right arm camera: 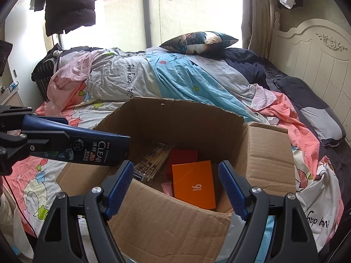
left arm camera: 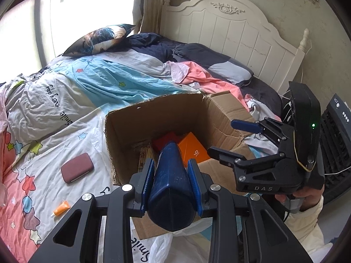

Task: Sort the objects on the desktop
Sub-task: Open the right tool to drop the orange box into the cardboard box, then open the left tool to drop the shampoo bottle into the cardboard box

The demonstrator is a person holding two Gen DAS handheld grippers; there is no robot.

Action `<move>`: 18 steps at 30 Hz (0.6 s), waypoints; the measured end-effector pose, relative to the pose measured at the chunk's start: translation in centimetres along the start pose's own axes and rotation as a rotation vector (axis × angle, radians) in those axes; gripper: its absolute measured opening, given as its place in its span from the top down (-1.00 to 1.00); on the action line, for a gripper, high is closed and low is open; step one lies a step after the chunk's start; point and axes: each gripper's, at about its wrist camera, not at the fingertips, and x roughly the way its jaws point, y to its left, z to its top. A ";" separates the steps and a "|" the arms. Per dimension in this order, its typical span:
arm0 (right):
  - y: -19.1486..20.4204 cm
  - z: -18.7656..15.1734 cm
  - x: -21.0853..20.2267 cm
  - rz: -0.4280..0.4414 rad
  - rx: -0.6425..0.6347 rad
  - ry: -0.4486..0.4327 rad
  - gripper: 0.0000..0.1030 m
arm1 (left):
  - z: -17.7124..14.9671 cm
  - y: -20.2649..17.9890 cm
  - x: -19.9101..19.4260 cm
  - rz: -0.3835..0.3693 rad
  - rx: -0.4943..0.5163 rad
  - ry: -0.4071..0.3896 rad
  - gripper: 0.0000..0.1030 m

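Daylight is pouring through the wide window [right arm camera: 193, 11] behind the bed [right arm camera: 179, 81]. A cream headboard [left arm camera: 230, 35] is standing against the stained wall [left arm camera: 296, 6], and dark clothes [right arm camera: 70, 8] are hanging by the glass.

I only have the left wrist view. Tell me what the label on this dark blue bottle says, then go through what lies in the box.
Observer: The right wrist view shows the side of the bottle: white letters read CLEAR. The left tool is shut on it.
Operator: Now the box contents. I see orange and red only.
Observer: Besides the orange box and the red box, a pack of cotton swabs lies at the left inside the cardboard box.
Operator: Anything else in there?
Observer: A small pink item shows beside the orange box's left edge.
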 end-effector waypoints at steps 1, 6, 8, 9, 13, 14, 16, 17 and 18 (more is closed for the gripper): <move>-0.1 0.0 0.1 0.002 0.002 0.001 -0.49 | 0.1 0.0 0.2 -0.001 -0.002 0.001 0.38; -0.3 -0.3 0.7 0.002 0.010 0.012 -0.49 | 0.5 -0.1 1.0 -0.003 -0.010 0.009 0.38; -0.3 -0.5 0.9 -0.001 0.013 0.018 -0.49 | 0.4 0.0 1.3 0.003 -0.020 0.009 0.35; -0.4 -0.5 1.0 -0.002 0.014 0.020 -0.49 | 0.4 0.1 1.4 0.007 -0.024 0.009 0.29; -0.3 -0.8 1.3 -0.005 0.009 0.028 -0.49 | 0.3 0.5 1.9 0.020 -0.043 0.008 -0.07; -0.3 -0.9 1.3 -0.007 0.006 0.028 -0.49 | 0.3 0.6 2.1 0.023 -0.048 0.008 -0.11; -0.2 -1.0 1.3 -0.006 0.001 0.030 -0.49 | 0.2 0.7 2.3 0.030 -0.057 0.008 -0.48; -0.2 -1.1 1.3 -0.006 0.001 0.030 -0.49 | 0.2 0.8 2.4 0.033 -0.062 0.008 -0.56; -0.1 -1.1 1.3 -0.006 0.002 0.031 -0.49 | 0.2 0.9 2.6 0.037 -0.066 0.008 -0.68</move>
